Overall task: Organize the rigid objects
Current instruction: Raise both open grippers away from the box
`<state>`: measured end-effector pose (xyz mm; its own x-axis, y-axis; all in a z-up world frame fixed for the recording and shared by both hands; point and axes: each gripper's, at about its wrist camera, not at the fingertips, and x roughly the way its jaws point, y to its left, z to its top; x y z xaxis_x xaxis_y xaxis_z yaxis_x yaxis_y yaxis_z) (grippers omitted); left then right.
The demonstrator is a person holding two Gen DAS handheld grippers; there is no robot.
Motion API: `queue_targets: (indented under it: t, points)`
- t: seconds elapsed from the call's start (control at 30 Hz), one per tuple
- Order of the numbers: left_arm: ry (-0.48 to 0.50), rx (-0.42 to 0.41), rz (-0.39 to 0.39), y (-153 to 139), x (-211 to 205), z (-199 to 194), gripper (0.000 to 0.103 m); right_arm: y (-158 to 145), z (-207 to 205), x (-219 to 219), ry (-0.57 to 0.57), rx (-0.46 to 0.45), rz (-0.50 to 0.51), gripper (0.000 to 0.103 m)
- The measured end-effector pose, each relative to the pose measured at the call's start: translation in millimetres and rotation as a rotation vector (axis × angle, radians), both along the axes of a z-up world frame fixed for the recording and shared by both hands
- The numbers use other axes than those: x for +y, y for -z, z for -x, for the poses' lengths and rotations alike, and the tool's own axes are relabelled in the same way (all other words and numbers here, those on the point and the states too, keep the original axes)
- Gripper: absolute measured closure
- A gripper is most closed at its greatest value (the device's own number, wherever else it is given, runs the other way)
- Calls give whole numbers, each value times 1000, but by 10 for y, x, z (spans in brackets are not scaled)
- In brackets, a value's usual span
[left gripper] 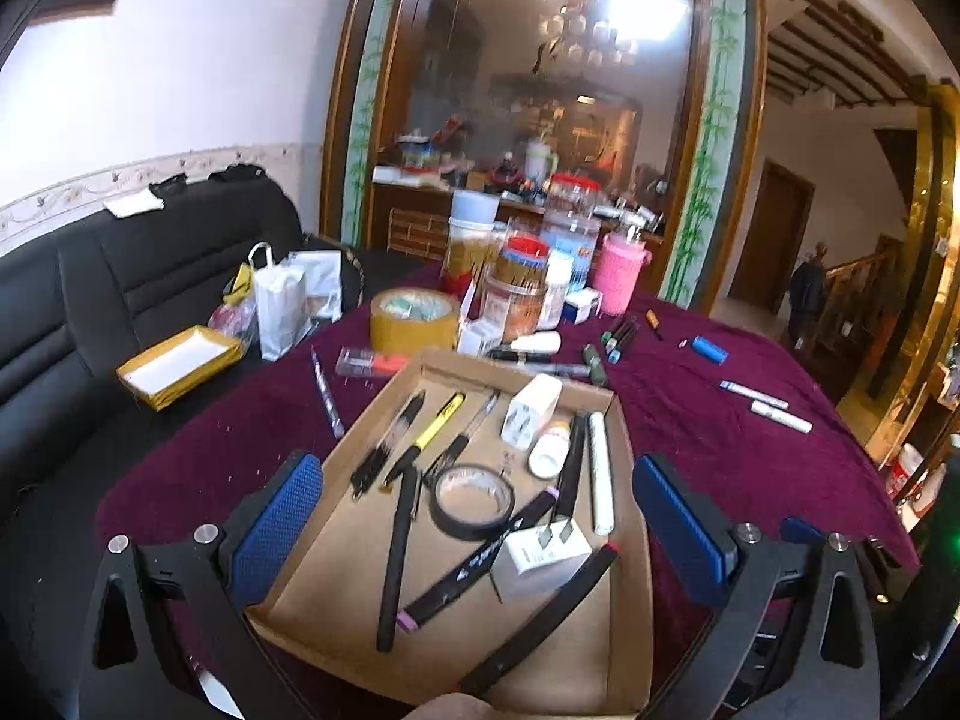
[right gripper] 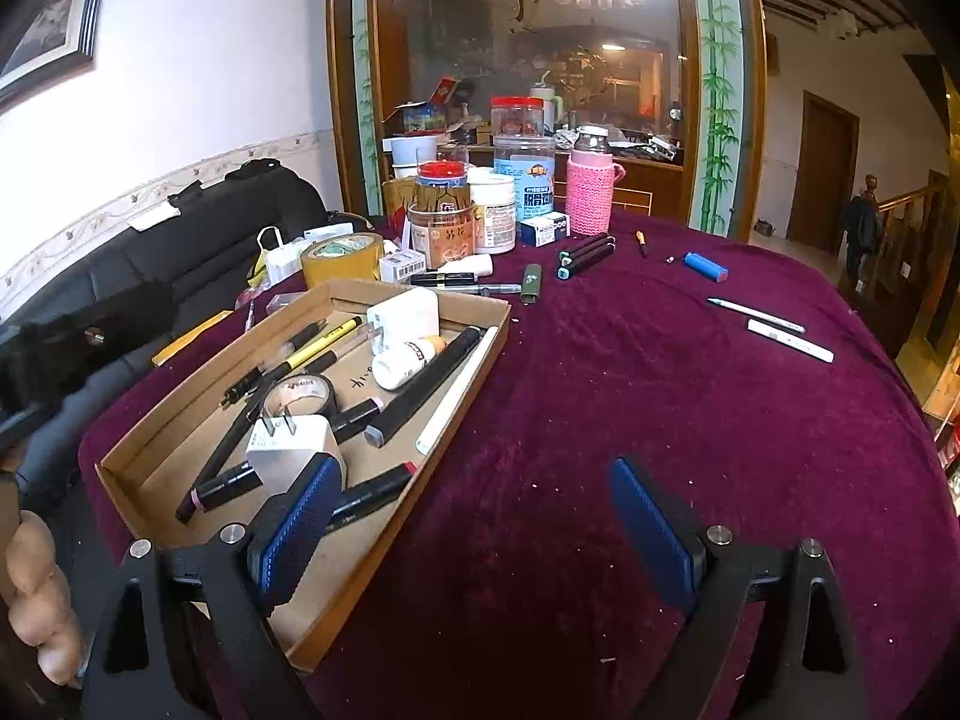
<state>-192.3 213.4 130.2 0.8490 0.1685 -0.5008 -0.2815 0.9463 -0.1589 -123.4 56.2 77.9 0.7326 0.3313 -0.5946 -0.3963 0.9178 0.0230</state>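
Note:
A shallow cardboard tray (left gripper: 327, 588) lies on the dark red tablecloth. It holds several pens and markers, a black tape roll (left gripper: 474, 501), two white chargers (left gripper: 543, 552) and a small white bottle (left gripper: 549, 450). My left gripper (left gripper: 480, 528) hovers open over the tray's near half, with nothing pinched. My right gripper (right gripper: 477, 531) is open too, straddling the tray's (right gripper: 336, 576) right edge and the bare cloth. Loose on the cloth lie dark markers (right gripper: 585, 252), a green stick (right gripper: 531, 283), a blue lighter (right gripper: 705, 267) and two white pens (right gripper: 789, 341).
Jars, a pink knit-covered bottle (right gripper: 591, 195) and a brown packing tape roll (right gripper: 342, 261) crowd the table's far side. A black sofa (left gripper: 150, 276) with bags stands to the left. A hand (right gripper: 36, 588) shows at the lower left. The table edge drops off on the right.

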Motion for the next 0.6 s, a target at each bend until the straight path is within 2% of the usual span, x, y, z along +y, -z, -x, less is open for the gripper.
queue_targets:
  t: [0.27, 0.6]
  points:
    - [-28, 89, -21, 122, -97, -66, 0, 37, 29, -50, 21, -7, 25, 9]
    - [-34, 130, -22, 205, -104, -99, 0, 51, 103, 41, 21, -48, 100, 9]
